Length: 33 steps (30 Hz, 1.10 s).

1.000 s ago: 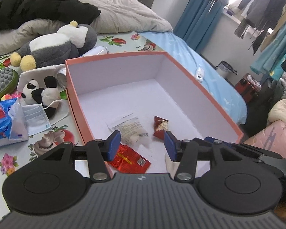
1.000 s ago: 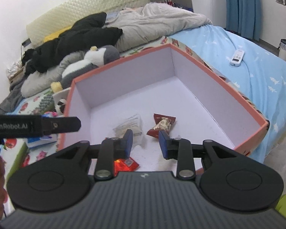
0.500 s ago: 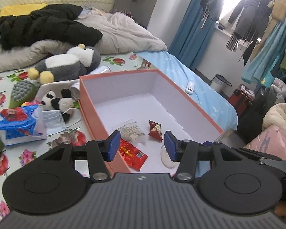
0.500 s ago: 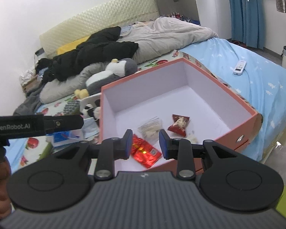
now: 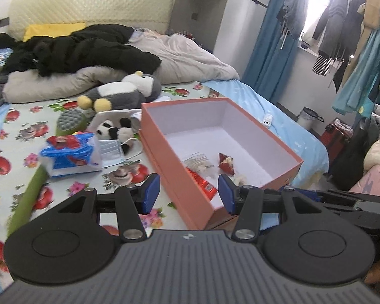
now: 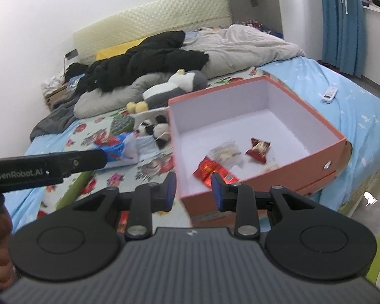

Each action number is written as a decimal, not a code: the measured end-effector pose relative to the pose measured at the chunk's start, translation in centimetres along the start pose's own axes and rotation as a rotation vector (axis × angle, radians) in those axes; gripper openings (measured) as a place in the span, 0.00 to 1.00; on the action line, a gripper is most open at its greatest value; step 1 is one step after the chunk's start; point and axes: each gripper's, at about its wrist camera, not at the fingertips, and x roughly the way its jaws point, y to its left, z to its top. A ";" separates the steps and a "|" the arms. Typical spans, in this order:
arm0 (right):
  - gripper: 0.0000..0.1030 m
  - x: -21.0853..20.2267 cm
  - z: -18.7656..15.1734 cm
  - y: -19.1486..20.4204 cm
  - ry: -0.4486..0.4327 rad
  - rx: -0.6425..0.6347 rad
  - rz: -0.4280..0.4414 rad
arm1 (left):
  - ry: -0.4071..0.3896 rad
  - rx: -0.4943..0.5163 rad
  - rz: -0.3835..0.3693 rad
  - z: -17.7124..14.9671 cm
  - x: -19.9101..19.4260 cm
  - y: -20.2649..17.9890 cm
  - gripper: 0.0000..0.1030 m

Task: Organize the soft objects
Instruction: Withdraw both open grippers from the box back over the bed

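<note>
Pulled back and up from the open orange cardboard box on the bed. Left gripper and right gripper angled downward, jaws apart, empty. Two plush toys beside the box: grey penguin, small panda. Three snack packets inside.

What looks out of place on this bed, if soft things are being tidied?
The orange box holds only crinkly snack packets, such as the red packet, while the soft toys lie outside it: the panda plush against its left wall, the penguin plush behind. The box also sits near the bed's corner.
</note>
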 end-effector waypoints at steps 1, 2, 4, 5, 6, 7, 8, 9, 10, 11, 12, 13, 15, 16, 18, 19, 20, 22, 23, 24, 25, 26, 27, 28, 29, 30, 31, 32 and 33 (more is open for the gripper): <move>0.33 -0.2 -0.3 0.4 0.003 -0.005 0.003 | -0.006 -0.010 0.008 -0.5 -0.7 0.3 0.55; 0.33 -0.5 -0.6 0.8 0.010 -0.008 0.007 | -0.011 -0.021 0.013 -0.9 -1.3 0.5 0.55; 0.33 -0.9 -1.3 1.5 0.019 -0.006 0.020 | -0.018 -0.039 0.025 -1.9 -2.3 1.0 0.55; 0.33 -1.1 -1.7 1.8 0.022 -0.010 0.022 | -0.019 -0.047 0.034 -2.3 -2.8 1.3 0.55; 0.33 -1.4 -2.0 2.2 0.020 -0.023 0.018 | -0.019 -0.055 0.041 -2.6 -2.9 1.6 0.55; 0.33 -1.6 -2.4 2.7 0.017 -0.041 0.015 | -0.021 -0.067 0.051 -3.0 -3.3 1.9 0.55; 0.33 -1.8 -2.7 3.2 0.021 -0.055 0.018 | -0.023 -0.076 0.059 -3.4 -3.7 2.2 0.55; 0.33 -1.9 -3.0 3.5 0.027 -0.063 0.027 | -0.025 -0.078 0.064 -3.7 -4.0 2.3 0.55; 0.33 -2.0 -3.2 3.8 0.033 -0.070 0.039 | -0.027 -0.082 0.079 -4.1 -4.4 2.6 0.55; 0.33 -2.0 -3.3 4.0 0.037 -0.076 0.049 | -0.030 -0.089 0.090 -4.4 -4.8 2.9 0.55; 0.33 -2.0 -3.4 4.3 0.041 -0.080 0.056 | -0.034 -0.096 0.094 -4.6 -5.1 3.3 0.56; 0.33 -2.0 -3.4 4.4 0.045 -0.083 0.064 | -0.041 -0.107 0.101 -4.7 -5.3 3.8 0.58; 0.33 -1.8 -3.5 4.7 0.052 -0.079 0.079 | -0.051 -0.129 0.120 -4.6 -5.4 4.8 0.59; 0.33 -1.7 -3.5 4.9 0.054 -0.077 0.088 | -0.050 -0.139 0.127 -4.6 -5.4 5.5 0.59; 0.33 -1.5 -3.8 5.4 0.056 -0.086 0.102 | -0.045 -0.166 0.136 -4.5 -4.9 6.7 0.59; 0.33 -1.2 -3.9 5.8 0.062 -0.091 0.110 | -0.040 -0.178 0.138 -4.6 -4.7 7.3 0.59; 0.33 -1.0 -4.0 6.0 0.067 -0.095 0.118 | -0.036 -0.191 0.140 -4.6 -4.5 7.9 0.59; 0.33 -0.3 -4.2 6.6 0.074 -0.103 0.127 | -0.024 -0.216 0.150 -4.6 -3.6 9.1 0.59; 0.33 0.1 -4.2 6.9 0.077 -0.112 0.130 | -0.020 -0.222 0.158 -4.5 -3.2 9.6 0.59; 0.33 0.5 -4.2 7.3 0.081 -0.124 0.132 | -0.019 -0.227 0.165 -4.4 -2.8 10.2 0.59; 0.33 1.1 -4.1 7.7 0.083 -0.138 0.136 | -0.015 -0.236 0.174 -4.2 -2.3 10.9 0.59; 0.33 1.6 -4.0 8.0 0.084 -0.145 0.139 | -0.012 -0.247 0.179 -4.0 -1.8 11.5 0.59; 0.33 2.2 -3.9 8.3 0.086 -0.150 0.143 | -0.009 -0.262 0.182 -3.9 -1.2 12.2 0.59; 0.33 3.1 -3.7 8.6 0.092 -0.152 0.144 | -0.008 -0.276 0.184 -3.6 -0.6 12.8 0.59; 0.33 3.9 -3.4 8.8 0.099 -0.151 0.145 | -0.009 -0.294 0.186 -3.3 0.1 13.5 0.59; 0.33 4.8 -3.2 9.1 0.107 -0.149 0.147 | -0.010 -0.314 0.186 -3.1 0.6 14.2 0.59; 0.33 5.8 -2.9 9.4 0.112 -0.148 0.152 | -0.011 -0.336 0.183 -2.8 1.3 15.0 0.59; 0.33 6.6 -2.7 9.6 0.113 -0.149 0.155 | -0.012 -0.360 0.177 -2.5 1.9 15.7 0.59; 0.33 7.6 -2.4 9.9 0.117 -0.149 0.153 | -0.016 -0.387 0.167 -2.2 2.7 16.5 0.59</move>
